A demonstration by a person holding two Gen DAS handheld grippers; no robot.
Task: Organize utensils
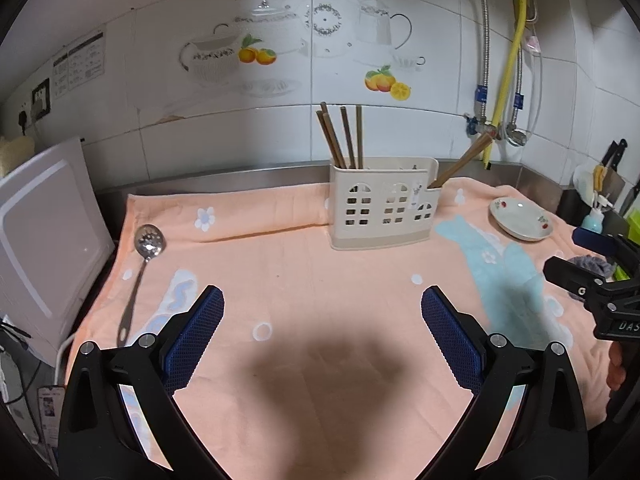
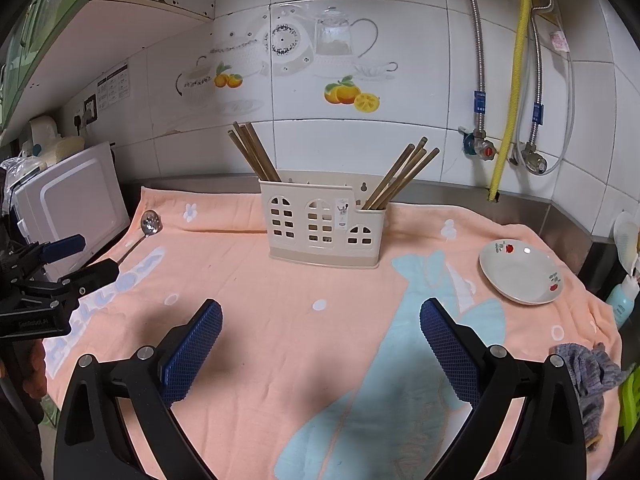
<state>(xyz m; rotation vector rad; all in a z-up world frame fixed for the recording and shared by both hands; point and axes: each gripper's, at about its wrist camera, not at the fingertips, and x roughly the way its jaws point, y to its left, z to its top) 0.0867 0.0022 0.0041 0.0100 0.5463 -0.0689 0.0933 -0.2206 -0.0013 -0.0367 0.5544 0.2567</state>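
Observation:
A cream utensil holder [image 1: 382,208] [image 2: 322,226] stands at the back of the peach towel, with wooden chopsticks [image 1: 342,138] [image 2: 254,152] in its left end and more chopsticks [image 1: 464,160] [image 2: 404,174] leaning out of its right end. A metal slotted spoon [image 1: 142,268] [image 2: 146,228] lies on the towel's left side. My left gripper [image 1: 322,312] is open and empty above the towel, right of the spoon's handle. My right gripper [image 2: 320,324] is open and empty in front of the holder. Each gripper shows in the other's view, the right one [image 1: 592,264] and the left one [image 2: 60,264].
A white dish with red flowers [image 1: 522,218] [image 2: 520,272] sits on the towel's right side. A grey cloth [image 2: 592,372] lies at the right edge. A white appliance [image 1: 44,240] [image 2: 74,200] stands to the left. Hoses and valves [image 2: 516,152] hang on the tiled wall.

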